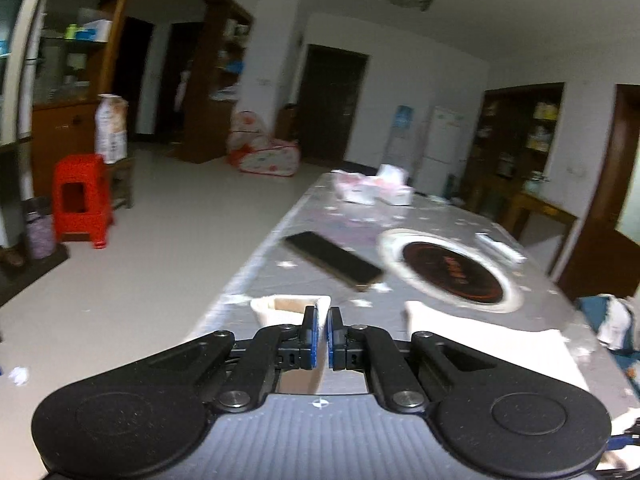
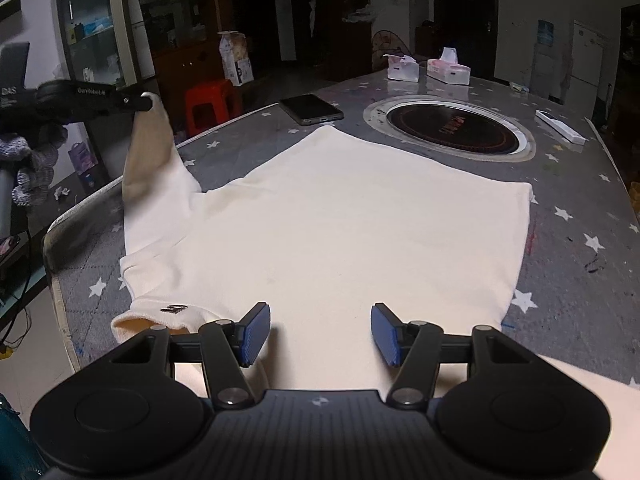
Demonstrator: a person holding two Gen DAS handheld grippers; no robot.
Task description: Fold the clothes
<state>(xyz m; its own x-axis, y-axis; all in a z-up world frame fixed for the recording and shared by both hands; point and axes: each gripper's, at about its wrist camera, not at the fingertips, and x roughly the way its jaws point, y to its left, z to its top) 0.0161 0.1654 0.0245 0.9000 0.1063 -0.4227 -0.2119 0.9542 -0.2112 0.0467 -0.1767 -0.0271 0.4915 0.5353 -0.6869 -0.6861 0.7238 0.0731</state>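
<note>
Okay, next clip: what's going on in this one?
A person with two handheld grippers is folding a cream shirt spread flat on the star-patterned table. The left gripper is shut on the end of one sleeve and holds it lifted above the table's left edge. The right gripper is open, hovering over the near part of the shirt, gripping nothing. A phone, two tissue boxes and an inset round cooktop sit beyond the shirt.

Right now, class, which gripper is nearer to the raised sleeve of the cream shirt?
Left. The left gripper is shut on the sleeve, holding it lifted above the table edge. The right gripper hangs open over the shirt's near part, apart from the sleeve.
</note>
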